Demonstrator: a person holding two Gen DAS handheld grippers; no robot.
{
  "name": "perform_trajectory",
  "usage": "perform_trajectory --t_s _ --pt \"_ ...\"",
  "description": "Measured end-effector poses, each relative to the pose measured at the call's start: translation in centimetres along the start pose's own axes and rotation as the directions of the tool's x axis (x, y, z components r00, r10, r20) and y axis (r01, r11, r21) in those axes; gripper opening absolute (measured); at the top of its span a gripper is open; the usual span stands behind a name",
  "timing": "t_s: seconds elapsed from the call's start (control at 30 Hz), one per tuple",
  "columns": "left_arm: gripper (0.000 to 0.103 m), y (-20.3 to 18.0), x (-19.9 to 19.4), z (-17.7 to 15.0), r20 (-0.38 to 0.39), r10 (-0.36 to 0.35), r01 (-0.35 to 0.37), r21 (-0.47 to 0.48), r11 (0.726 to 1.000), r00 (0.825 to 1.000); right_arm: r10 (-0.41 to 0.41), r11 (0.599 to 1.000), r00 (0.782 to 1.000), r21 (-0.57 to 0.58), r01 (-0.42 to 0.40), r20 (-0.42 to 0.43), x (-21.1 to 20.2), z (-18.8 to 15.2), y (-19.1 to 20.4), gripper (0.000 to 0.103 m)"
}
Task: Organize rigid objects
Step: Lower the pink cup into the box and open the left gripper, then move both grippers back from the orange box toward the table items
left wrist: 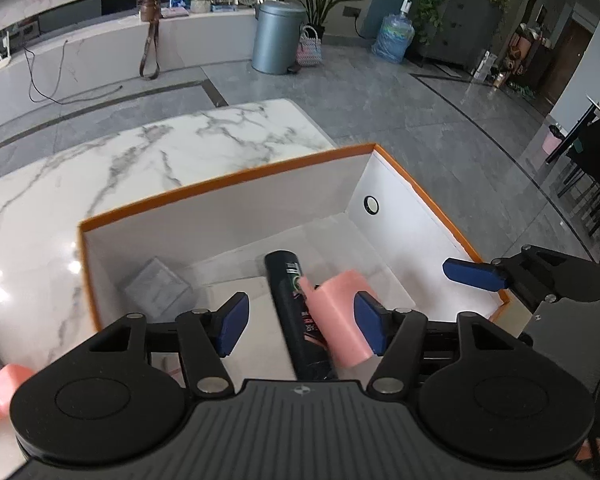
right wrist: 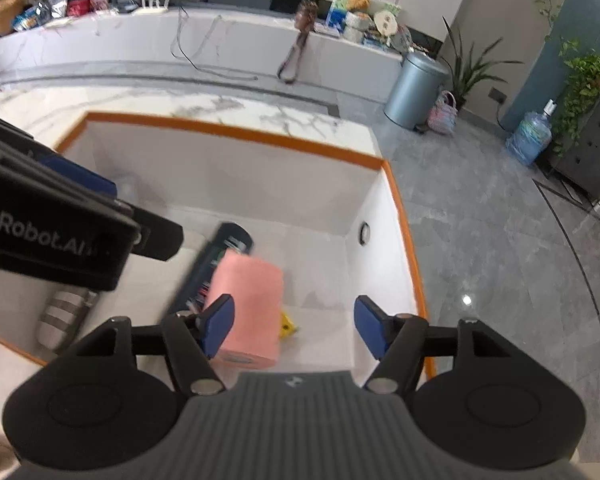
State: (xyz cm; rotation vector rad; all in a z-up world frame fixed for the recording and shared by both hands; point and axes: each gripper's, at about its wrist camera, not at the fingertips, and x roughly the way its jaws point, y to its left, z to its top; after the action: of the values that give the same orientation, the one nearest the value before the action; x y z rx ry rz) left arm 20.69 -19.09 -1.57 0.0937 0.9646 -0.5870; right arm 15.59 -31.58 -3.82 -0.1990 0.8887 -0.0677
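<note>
A pink cylinder [right wrist: 248, 312] lies inside the open white box with the orange rim [right wrist: 236, 130], resting partly on a dark bottle [right wrist: 220, 258] that lies on its side along the box floor; in the left wrist view the same pink cylinder [left wrist: 346, 318] sits against the bottle [left wrist: 300, 312], just beside the inner face of the left gripper's right-hand finger, though whether they touch cannot be told; the left gripper [left wrist: 300, 322] hangs over the near part of the box with its jaws wide apart, clamped on nothing, and the bottle runs up between its fingers; the right gripper [right wrist: 294, 326] also stands with its jaws spread and holds nothing, the pink cylinder lying below and just behind its left-hand finger, the right-hand finger well apart from it near the box's right wall; a small yellow item [right wrist: 287, 324] shows on the box floor beside the cylinder, and a striped grey-and-white object [right wrist: 62, 316] lies at the left of the box, blurred; the box stands on a marble worktop [left wrist: 80, 176]; beyond it on the grey tiled floor stand a metal bin [left wrist: 276, 36] and a water jug [left wrist: 394, 36].
</note>
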Motion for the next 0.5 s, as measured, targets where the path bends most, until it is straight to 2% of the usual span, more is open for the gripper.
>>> perform_trajectory --t_s 0.3,0.5 --pt "0.072 1.9 -4.7 -1.4 0.074 0.03 -0.03 0.001 1.0 0.997 0.091 0.996 0.991 -0.017 -0.09 0.095 -3.6 1.0 3.3 0.066" --pt "0.072 4.6 -8.1 -3.0 0.1 0.071 -0.066 -0.056 0.996 0.992 0.166 0.986 0.977 -0.048 -0.161 0.135 -5.5 1.9 7.2 0.066"
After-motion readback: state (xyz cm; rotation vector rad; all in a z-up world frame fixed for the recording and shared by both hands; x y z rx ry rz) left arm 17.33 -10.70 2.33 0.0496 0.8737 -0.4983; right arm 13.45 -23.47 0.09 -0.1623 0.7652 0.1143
